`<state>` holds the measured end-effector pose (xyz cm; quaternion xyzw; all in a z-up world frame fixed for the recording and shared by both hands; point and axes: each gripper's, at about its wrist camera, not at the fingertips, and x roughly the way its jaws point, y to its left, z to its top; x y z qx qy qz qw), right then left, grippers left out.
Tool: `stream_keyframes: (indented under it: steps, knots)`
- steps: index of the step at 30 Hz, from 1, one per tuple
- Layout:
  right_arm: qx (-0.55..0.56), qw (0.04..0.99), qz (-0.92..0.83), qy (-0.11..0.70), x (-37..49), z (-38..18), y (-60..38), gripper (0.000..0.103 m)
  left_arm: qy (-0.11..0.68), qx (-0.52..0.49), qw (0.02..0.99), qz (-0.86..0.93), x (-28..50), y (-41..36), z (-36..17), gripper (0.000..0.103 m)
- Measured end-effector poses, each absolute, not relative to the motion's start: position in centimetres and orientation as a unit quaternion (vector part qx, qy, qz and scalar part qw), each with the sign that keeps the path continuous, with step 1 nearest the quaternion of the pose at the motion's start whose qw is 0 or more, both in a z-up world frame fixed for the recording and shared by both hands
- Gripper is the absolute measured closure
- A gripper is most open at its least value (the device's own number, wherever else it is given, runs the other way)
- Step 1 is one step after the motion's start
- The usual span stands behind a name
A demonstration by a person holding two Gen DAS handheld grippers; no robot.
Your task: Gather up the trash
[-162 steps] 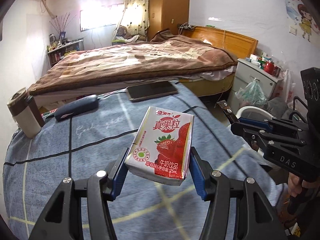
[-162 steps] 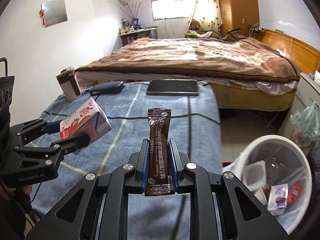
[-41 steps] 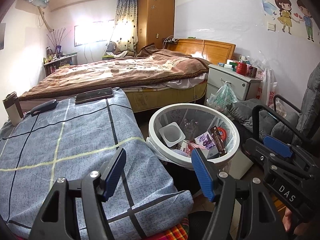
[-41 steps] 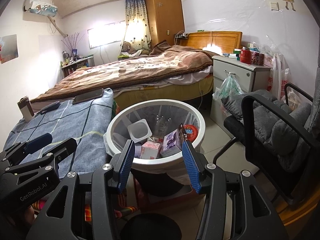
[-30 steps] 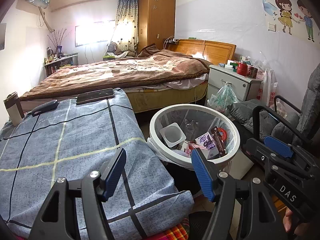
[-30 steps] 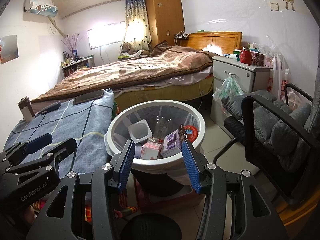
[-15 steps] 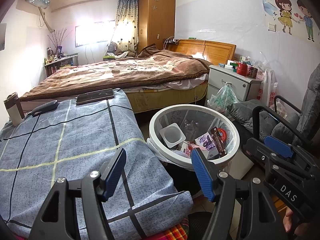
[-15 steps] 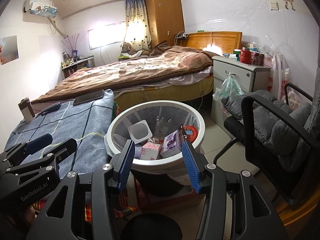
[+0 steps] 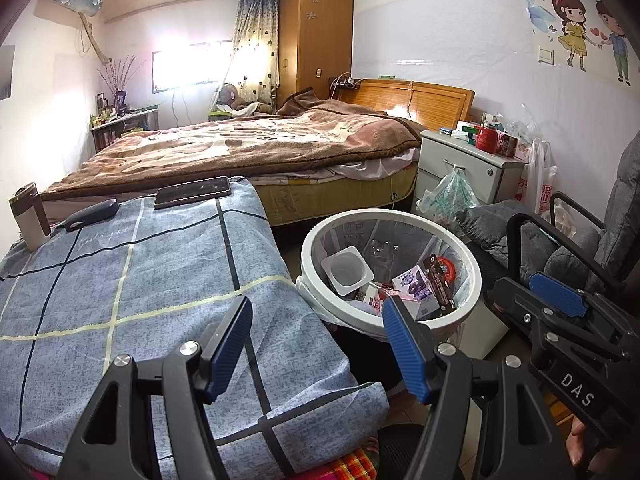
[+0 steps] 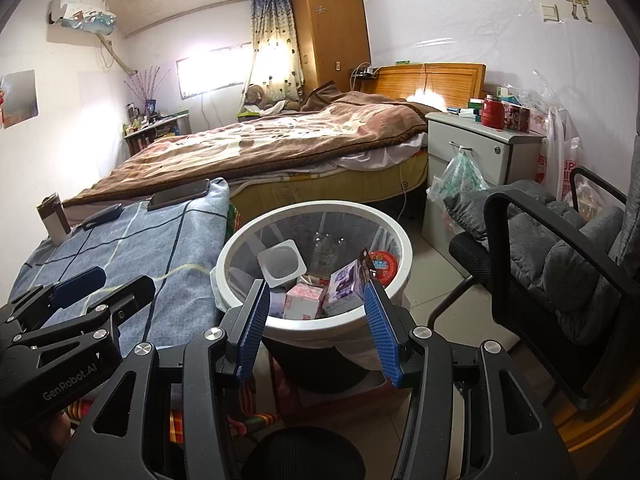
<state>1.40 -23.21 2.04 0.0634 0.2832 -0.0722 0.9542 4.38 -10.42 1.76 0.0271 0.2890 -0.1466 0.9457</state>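
Note:
A round white trash bin (image 9: 472, 256) (image 10: 404, 248) stands on the floor beside the blue-clothed table. In it lie a strawberry milk carton (image 10: 303, 300) (image 9: 374, 297), a brown coffee sachet (image 9: 440, 284) (image 10: 366, 266), a purple box (image 10: 344, 280), a white plastic cup (image 10: 282, 266) and a red lid (image 10: 383, 266). My left gripper (image 9: 316, 344) is open and empty over the table's near corner, left of the bin. My right gripper (image 10: 314, 320) is open and empty just in front of the bin's near rim.
The table (image 9: 120, 280) carries a dark phone (image 9: 192, 192), a dark case (image 9: 92, 210) and a brown-and-white flask (image 9: 30, 216). A bed (image 9: 248, 144) lies behind. A white nightstand (image 10: 480, 152) and a grey chair (image 10: 560, 256) stand right of the bin.
5.4 s ago my left gripper held the milk carton and my right the coffee sachet; both now lie in the bin. Over the last second nothing has visibly moved.

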Motion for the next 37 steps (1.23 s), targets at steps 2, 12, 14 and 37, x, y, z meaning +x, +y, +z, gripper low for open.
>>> stream_keyframes:
  steps: [2,12,14,37]
  knots:
    - [0.063,0.954,-0.073,0.283,1.40,2.04,-23.21,0.052,0.289,0.027,0.946,-0.146,4.36,-10.41,1.76,0.033]
    - [0.064,0.954,-0.072,0.283,1.37,2.07,-23.18,0.052,0.288,0.026,0.946,-0.145,4.29,-10.34,1.78,0.033]
    - [0.063,0.954,-0.072,0.283,1.37,2.08,-23.13,0.052,0.289,0.027,0.946,-0.146,4.33,-10.39,1.73,0.033]
    - [0.063,0.954,-0.072,0.283,1.33,2.12,-23.09,0.052,0.287,0.023,0.948,-0.139,4.35,-10.34,1.71,0.033]
